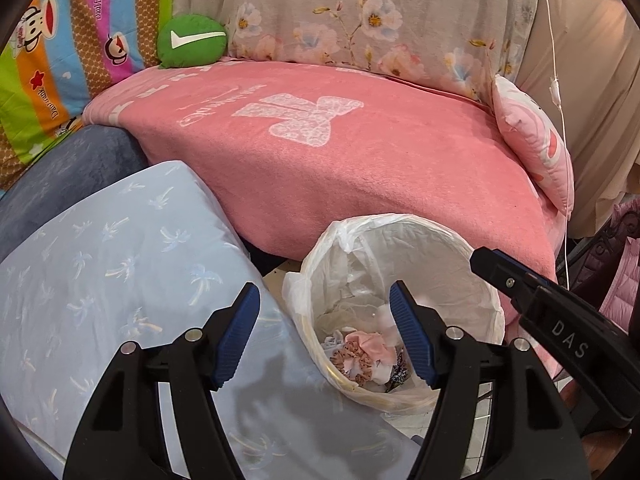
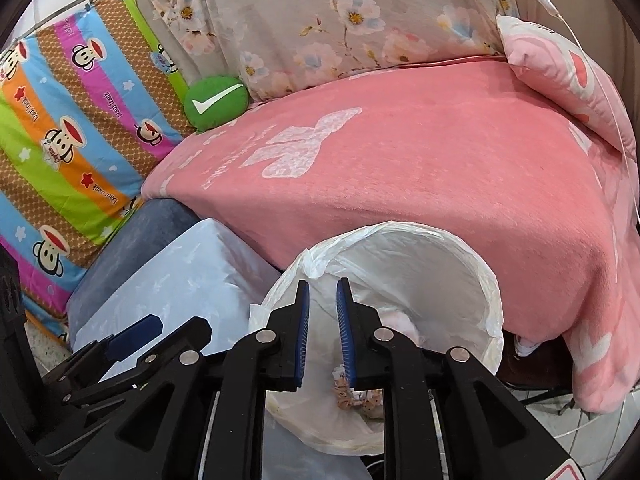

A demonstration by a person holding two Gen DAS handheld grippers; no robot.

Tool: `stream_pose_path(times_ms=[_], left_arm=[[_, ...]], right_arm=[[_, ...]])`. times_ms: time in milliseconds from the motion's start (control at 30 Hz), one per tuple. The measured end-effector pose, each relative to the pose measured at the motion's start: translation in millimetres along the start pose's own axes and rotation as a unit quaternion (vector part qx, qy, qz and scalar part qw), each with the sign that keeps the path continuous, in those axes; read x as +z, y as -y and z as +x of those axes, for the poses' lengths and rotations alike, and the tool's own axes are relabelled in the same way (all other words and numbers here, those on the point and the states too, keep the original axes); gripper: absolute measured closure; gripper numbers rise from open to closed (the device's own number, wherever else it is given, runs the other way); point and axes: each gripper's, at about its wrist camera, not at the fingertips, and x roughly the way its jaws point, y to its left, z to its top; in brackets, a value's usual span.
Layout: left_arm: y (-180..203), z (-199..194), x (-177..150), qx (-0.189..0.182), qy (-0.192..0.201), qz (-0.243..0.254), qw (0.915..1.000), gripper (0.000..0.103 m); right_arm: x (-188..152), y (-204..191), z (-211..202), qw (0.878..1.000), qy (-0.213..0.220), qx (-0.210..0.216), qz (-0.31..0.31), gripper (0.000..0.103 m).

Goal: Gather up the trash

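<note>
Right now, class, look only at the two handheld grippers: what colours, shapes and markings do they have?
Both are black plastic. The left gripper has two angular, triangular arms with cut-out windows, round silver pivot pins and ribbed blue pads. The right gripper matches it; seen from the left wrist, its side carries white letters "DAS". No cables or sleeves show.

Ahead of me a pink blanket (image 1: 360,168) covers the seat; a grey flowered cloth (image 1: 360,12) hangs behind it; far left a striped cartoon sheet (image 1: 52,72) and a green round cushion (image 1: 191,41); at right a pink pillow (image 1: 536,148); near left a pale blue pillow (image 1: 112,280); tiled floor (image 2: 616,440) below.
</note>
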Motion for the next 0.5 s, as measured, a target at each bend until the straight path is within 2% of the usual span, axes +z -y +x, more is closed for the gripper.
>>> stream_pose_path(times_ms=[367,500], left_arm=[[-8,-9,-6,0.005,0.003,-0.009,0.9999,0.038],[-10,-15,-8,0.006,0.006,-0.008,0.9999,0.038]], right_arm=[[-3,-11,-5,1.000,-0.003,0.005,-0.021,0.082],[-6,-15,-10,1.000,-0.003,0.004,-0.031,0.077]])
